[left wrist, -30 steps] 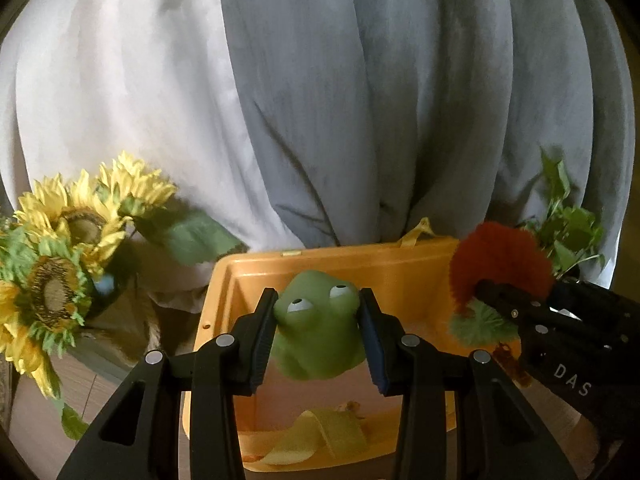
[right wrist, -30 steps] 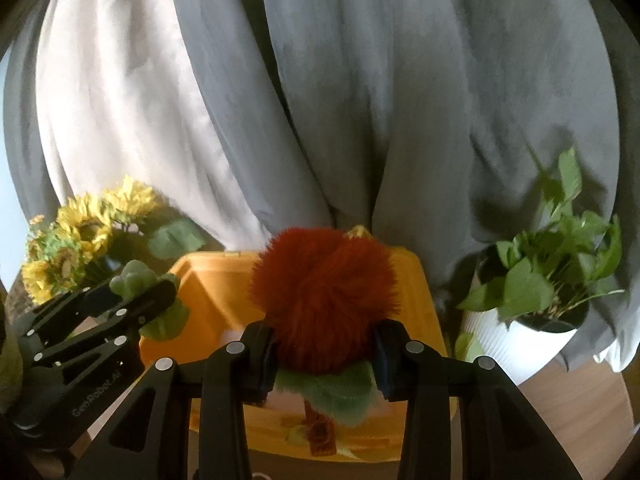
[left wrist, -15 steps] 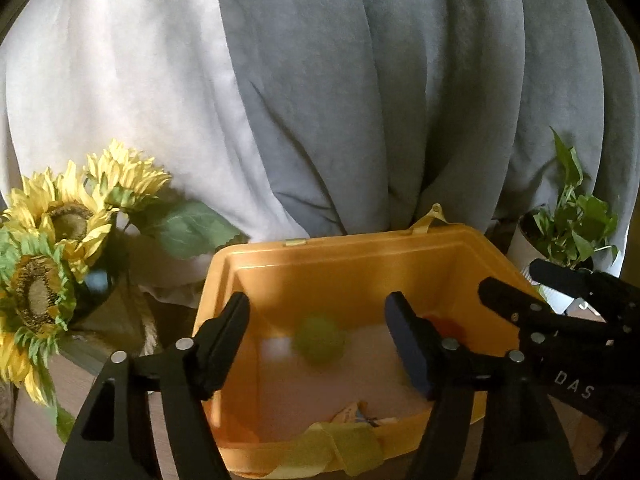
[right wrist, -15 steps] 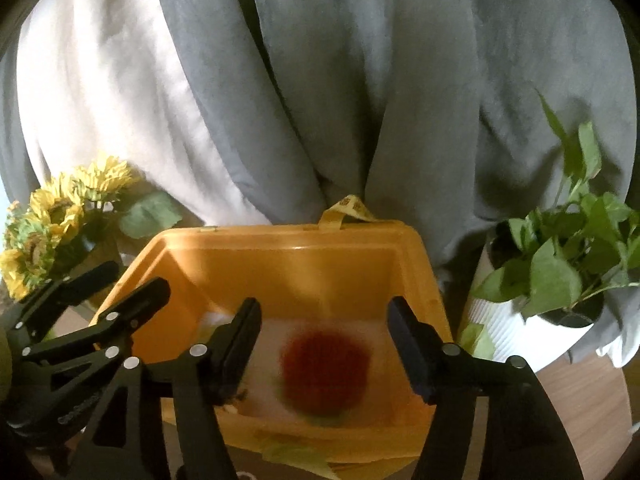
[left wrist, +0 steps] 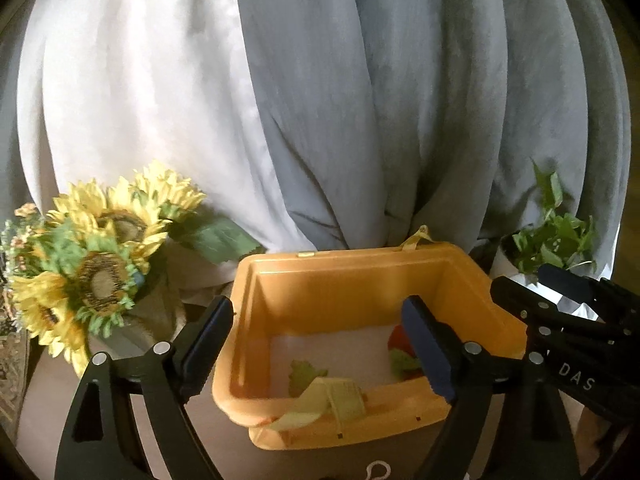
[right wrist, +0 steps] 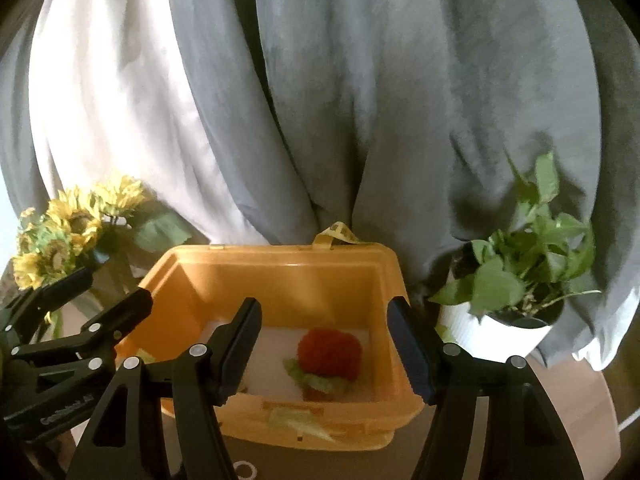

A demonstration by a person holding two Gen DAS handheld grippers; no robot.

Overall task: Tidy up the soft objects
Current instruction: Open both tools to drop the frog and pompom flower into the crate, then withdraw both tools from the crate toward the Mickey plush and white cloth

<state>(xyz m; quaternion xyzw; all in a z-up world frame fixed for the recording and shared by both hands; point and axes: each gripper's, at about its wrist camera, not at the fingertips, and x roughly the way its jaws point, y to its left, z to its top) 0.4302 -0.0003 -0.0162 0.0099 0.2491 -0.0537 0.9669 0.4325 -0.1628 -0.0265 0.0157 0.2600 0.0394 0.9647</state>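
An orange plastic bin (left wrist: 360, 254) (right wrist: 280, 252) stands in front of both grippers. A green frog toy (left wrist: 302, 374) lies on its white floor, partly hidden by the near rim. A red fluffy toy with green leaves (right wrist: 330, 354) (left wrist: 398, 338) rests at the right of the floor. My left gripper (left wrist: 316, 312) (right wrist: 116, 286) hovers above the near rim, its jaws opening with nothing between them. Beside it my right gripper (right wrist: 323, 307) (left wrist: 540, 288) stands open and empty over the red toy.
A sunflower bunch (left wrist: 100, 256) (right wrist: 68, 228) stands left of the bin. A green plant in a white pot (right wrist: 520, 272) (left wrist: 556, 236) stands right of it. White and grey curtains (left wrist: 320, 100) hang close behind. A yellow strap (left wrist: 332, 396) drapes over the near rim.
Both grippers opened and let go: the green frog and the red fluffy toy dropped into the bin. Both grippers drew back and rose slightly.
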